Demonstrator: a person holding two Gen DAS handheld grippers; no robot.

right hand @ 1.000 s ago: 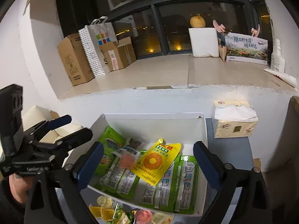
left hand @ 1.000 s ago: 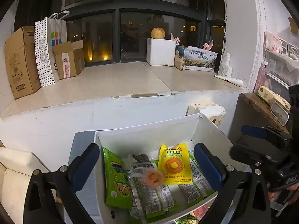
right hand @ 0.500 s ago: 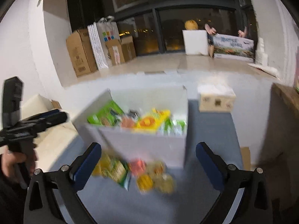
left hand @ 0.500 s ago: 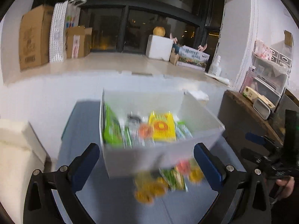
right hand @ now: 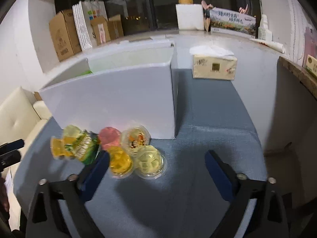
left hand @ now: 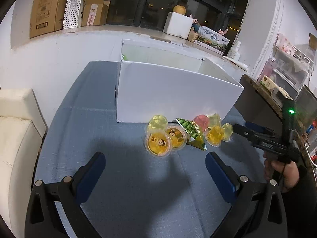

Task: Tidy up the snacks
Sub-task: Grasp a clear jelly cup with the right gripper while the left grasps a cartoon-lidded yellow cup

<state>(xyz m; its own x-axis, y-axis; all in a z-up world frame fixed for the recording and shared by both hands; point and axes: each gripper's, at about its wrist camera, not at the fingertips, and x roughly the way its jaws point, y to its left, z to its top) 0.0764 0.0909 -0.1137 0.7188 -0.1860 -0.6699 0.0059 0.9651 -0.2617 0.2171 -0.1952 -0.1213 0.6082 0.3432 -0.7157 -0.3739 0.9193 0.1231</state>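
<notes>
A white open box (left hand: 174, 95) stands on the blue tabletop (left hand: 122, 188); it also shows in the right wrist view (right hand: 111, 99). Several jelly cups (left hand: 158, 143) and a green snack pouch (left hand: 191, 132) lie in a cluster in front of the box. In the right wrist view the same jelly cups (right hand: 150, 162) and pouch (right hand: 83, 148) lie just ahead of the left finger. My left gripper (left hand: 155, 170) is open and empty, low over the tabletop, short of the cluster. My right gripper (right hand: 156, 170) is open and empty; it also shows in the left wrist view (left hand: 255, 132). The box contents are hidden.
A tissue box (right hand: 215, 67) sits on the table behind the white box. A cream sofa (left hand: 13, 134) is at the left. A dark side table (left hand: 263, 103) stands at the right. Cardboard boxes (left hand: 45, 10) and a foam box (left hand: 179, 26) line the window ledge.
Both grippers have pulled back from above the box and dropped low over the tabletop. The box interior has gone out of sight and the jelly cups in front have come into view.
</notes>
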